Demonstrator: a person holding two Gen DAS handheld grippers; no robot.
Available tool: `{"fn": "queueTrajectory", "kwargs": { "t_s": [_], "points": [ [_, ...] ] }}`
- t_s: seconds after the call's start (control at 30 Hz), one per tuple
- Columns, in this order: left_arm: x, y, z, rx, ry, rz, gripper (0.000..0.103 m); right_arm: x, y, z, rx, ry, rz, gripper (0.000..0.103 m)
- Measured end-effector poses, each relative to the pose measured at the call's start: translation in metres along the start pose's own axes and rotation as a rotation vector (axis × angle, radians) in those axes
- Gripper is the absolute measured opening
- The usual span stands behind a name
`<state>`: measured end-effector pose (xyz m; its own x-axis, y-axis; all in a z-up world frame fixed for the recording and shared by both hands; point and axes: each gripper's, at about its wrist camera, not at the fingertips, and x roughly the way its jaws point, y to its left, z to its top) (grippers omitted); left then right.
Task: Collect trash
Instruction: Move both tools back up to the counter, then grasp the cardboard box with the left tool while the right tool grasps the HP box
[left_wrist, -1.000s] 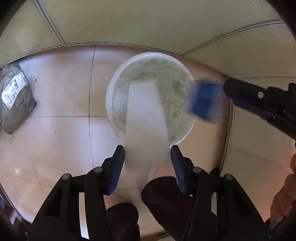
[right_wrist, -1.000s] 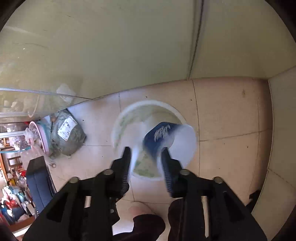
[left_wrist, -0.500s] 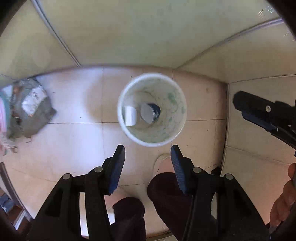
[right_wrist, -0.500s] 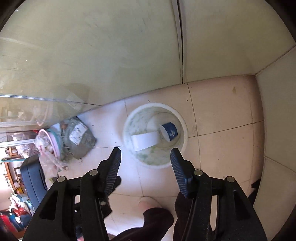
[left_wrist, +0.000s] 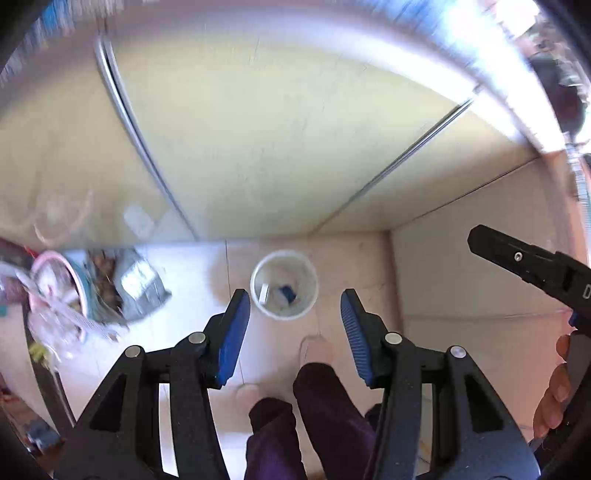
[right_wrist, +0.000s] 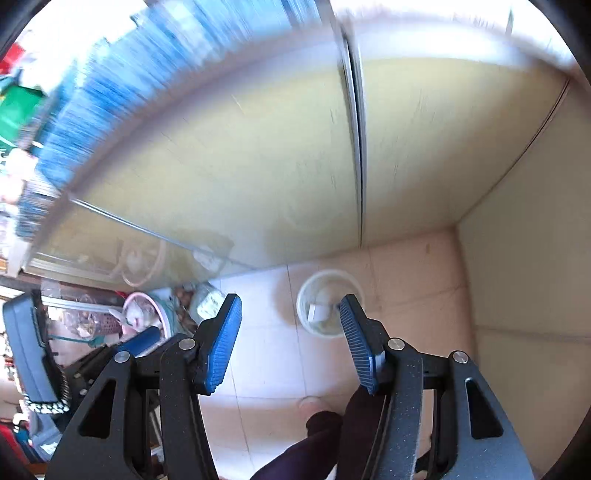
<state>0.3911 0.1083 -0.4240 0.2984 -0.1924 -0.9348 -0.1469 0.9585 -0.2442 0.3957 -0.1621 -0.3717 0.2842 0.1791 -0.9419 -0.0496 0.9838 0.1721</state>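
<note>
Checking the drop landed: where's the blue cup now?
In the left wrist view the blue cup lies inside the white bin on the floor tiles, right of the white paper piece, near the wall corner.

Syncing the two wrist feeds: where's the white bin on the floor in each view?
Left wrist: white bin sits just below centre, between the left gripper fingertips and slightly beyond them, white and blue trash inside.
Right wrist: it is right of centre, its right rim hidden behind the right finger of the right gripper.
Shared landmark: the grey sack left of the bin, largely hidden by the left finger in the right wrist view.
</note>
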Motion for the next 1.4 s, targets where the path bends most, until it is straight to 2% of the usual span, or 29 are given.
{"fn": "queueTrajectory", "kwargs": {
  "t_s": [0.1,0.23,0.33,0.47,0.57,0.8,0.93,1.07,1.3,1.4],
  "points": [
    [-0.062,-0.014,0.015,0.029,-0.084,-0.016,0.051,-0.063,0.014,0.011,-0.029,-0.098,-0.025,0.052],
    [-0.132,-0.031,0.036,0.051,-0.204,-0.029,0.051,-0.127,0.026,0.026,-0.056,-0.231,-0.044,0.053],
    [-0.172,-0.037,0.054,0.055,-0.295,-0.039,0.06,-0.162,0.036,0.04,-0.073,-0.319,-0.055,0.055],
    [-0.203,-0.048,0.082,0.067,-0.373,-0.044,0.063,-0.189,0.05,0.053,-0.082,-0.401,-0.058,0.056],
    [-0.217,-0.054,0.106,0.073,-0.418,-0.03,0.066,-0.204,0.049,0.069,-0.096,-0.441,-0.053,0.065],
    [-0.227,-0.072,0.173,0.017,-0.471,0.017,0.066,-0.218,0.031,0.137,-0.2,-0.461,-0.034,0.065],
    [-0.216,-0.082,0.222,-0.043,-0.454,0.052,0.066,-0.216,0.016,0.18,-0.248,-0.433,0.004,0.065],
    [-0.201,-0.084,0.257,-0.109,-0.476,0.086,0.066,-0.203,0.002,0.223,-0.305,-0.427,0.021,0.065],
    [-0.172,-0.071,0.308,-0.146,-0.426,0.134,0.066,-0.171,-0.01,0.274,-0.286,-0.381,0.023,0.065],
    [-0.159,-0.058,0.332,-0.134,-0.402,0.147,0.066,-0.154,-0.009,0.289,-0.271,-0.371,-0.016,0.065]
  ]
}}
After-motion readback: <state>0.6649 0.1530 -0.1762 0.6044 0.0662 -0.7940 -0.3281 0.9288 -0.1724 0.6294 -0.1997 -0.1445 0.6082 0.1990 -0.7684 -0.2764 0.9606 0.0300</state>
